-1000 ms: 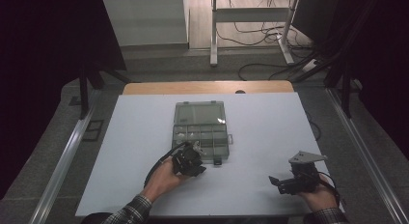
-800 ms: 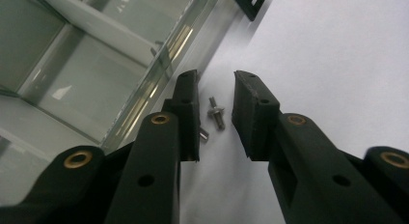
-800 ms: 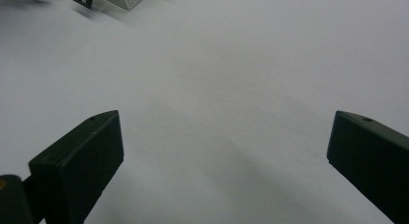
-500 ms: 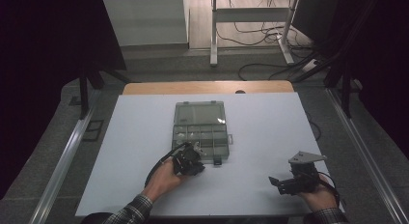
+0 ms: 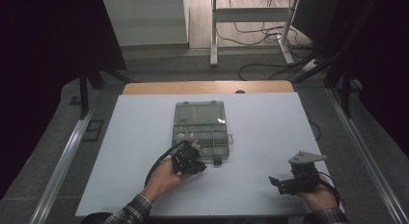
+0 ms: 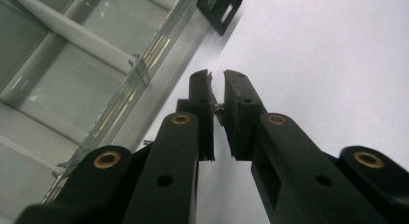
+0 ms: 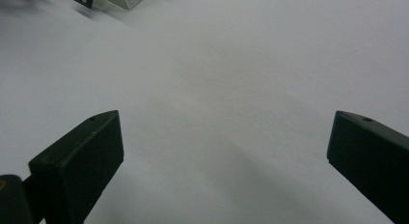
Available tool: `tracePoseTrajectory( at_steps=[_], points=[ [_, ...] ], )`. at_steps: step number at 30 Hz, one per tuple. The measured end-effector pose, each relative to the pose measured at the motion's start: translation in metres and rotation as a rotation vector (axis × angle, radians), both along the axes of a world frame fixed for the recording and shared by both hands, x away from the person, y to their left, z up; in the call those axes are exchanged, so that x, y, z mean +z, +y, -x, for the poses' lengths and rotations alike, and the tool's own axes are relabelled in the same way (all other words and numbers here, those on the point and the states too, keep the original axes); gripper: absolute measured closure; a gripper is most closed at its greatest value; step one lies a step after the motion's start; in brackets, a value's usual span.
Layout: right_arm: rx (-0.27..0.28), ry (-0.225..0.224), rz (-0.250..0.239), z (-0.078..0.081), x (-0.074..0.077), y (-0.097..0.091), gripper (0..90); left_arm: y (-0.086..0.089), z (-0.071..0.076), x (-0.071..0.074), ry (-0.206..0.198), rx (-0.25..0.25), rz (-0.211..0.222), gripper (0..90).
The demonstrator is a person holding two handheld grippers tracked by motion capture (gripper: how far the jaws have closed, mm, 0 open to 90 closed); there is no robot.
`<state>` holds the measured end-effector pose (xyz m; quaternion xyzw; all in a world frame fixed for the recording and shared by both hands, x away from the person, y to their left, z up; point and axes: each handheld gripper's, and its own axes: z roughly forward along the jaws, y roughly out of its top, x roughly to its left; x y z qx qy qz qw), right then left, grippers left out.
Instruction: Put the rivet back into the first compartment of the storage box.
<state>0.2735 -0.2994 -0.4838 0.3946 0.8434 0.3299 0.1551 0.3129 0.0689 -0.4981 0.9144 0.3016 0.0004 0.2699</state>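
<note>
A clear plastic organiser box [image 5: 200, 130] with several compartments lies open mid-table. My left gripper [image 5: 197, 159] sits at its near edge, beside a black latch [image 5: 217, 161]. In the left gripper view the box [image 6: 72, 89] lies to the left and the jaws of my left gripper [image 6: 217, 79] are shut on a small thin greyish piece [image 6: 218, 108] pinched between the pads. My right gripper [image 5: 277, 183] rests low over the table at the near right, pointing left. In its own view my right gripper [image 7: 224, 137] is wide open with bare white table between its jaws.
The white table top [image 5: 270, 132] has free room on both sides of the box. Its wooden far edge [image 5: 207, 87] borders the floor, where a desk frame [image 5: 251, 26] and cables lie. Metal rails [image 5: 62, 161] run along both sides.
</note>
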Motion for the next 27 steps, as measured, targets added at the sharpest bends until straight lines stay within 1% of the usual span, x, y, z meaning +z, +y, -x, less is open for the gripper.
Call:
tracePoseTrajectory(
  at_steps=[1,2,3,4,7,10,15,18,19,23,27],
  points=[
    [-0.001,0.000,0.000,0.000,0.000,0.000,0.0,0.000,0.000,0.002,-0.002,-0.003,0.000,83.4],
    [-0.001,0.000,0.000,0.000,0.000,0.000,0.0,0.002,0.000,0.004,-0.006,-0.015,-0.010,83.4],
    [-0.002,0.000,-0.001,0.000,0.000,0.000,0.0,0.001,0.001,0.005,-0.004,-0.001,0.010,83.4],
    [-0.001,0.000,0.000,0.000,0.000,0.000,0.0,0.001,0.001,0.006,-0.003,0.003,0.020,83.4],
    [0.001,0.001,-0.001,0.000,0.000,0.000,0.0,0.004,0.001,0.012,-0.007,-0.008,0.021,83.4],
    [0.004,-0.001,-0.002,0.000,0.000,0.000,0.0,0.005,0.001,0.016,-0.003,-0.007,0.029,83.4],
    [-0.022,-0.010,-0.019,-0.001,0.001,-0.002,0.0,0.007,0.000,0.021,0.001,-0.008,0.033,83.4],
    [-0.025,-0.011,-0.022,-0.001,0.001,-0.002,0.0,0.008,-0.001,0.026,-0.001,-0.011,0.032,83.4],
    [-0.023,-0.011,-0.022,0.000,0.001,-0.002,0.0,0.009,-0.002,0.028,-0.003,-0.019,0.021,83.5],
    [-0.020,-0.013,-0.025,0.000,0.002,-0.002,0.0,0.012,-0.005,0.034,-0.006,-0.015,0.018,83.4],
    [-0.028,-0.017,-0.027,-0.001,0.002,-0.002,0.0,0.015,-0.009,0.041,-0.012,-0.012,0.002,83.4]
  ],
)
